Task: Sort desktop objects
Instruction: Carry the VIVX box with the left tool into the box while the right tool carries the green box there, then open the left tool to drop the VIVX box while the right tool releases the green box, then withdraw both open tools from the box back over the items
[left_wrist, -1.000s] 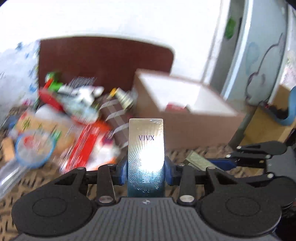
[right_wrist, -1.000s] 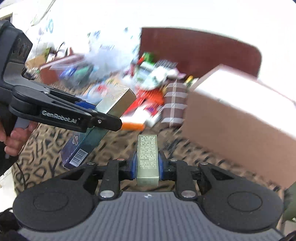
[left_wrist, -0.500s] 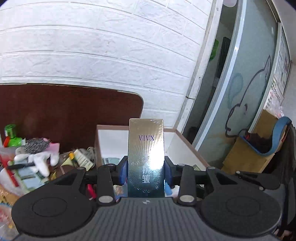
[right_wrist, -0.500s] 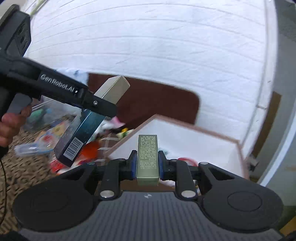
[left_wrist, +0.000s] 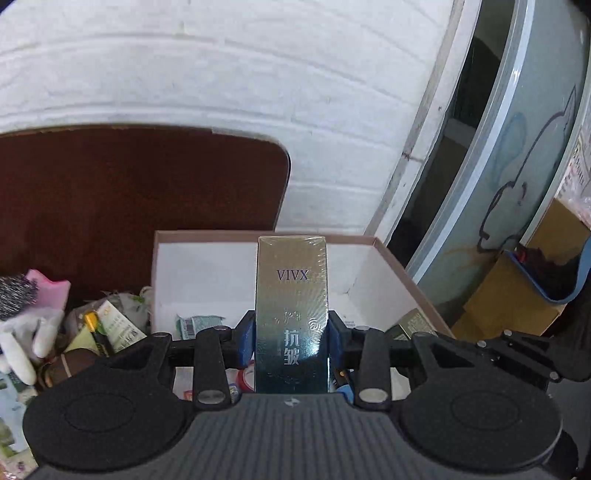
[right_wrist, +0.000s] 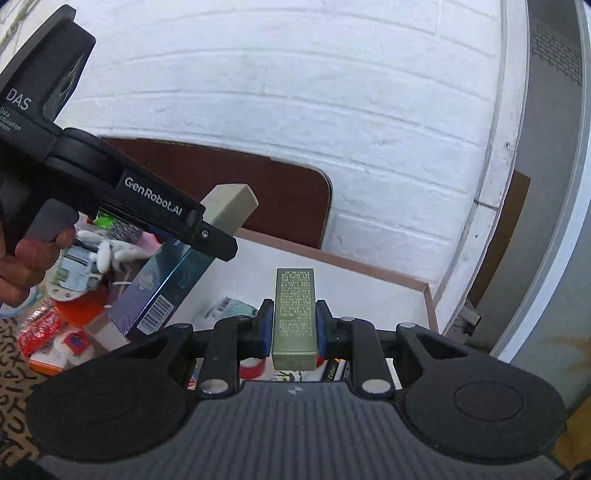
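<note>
White brick wall behind open cardboard box. Left gripper clamps silver-blue VIVX carton above box; right gripper clamps slim olive carton beside it, likely both for dropping in.

Tall carton was silver fading to blue. Small carton was olive with fine print. Storage box was brown outside, white inside. Tablecloth showed black lettering on tan.

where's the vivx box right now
The VIVX box is clamped upright in the left gripper, centre of the left wrist view, in front of the open cardboard box; the right wrist view shows it at left.
</note>
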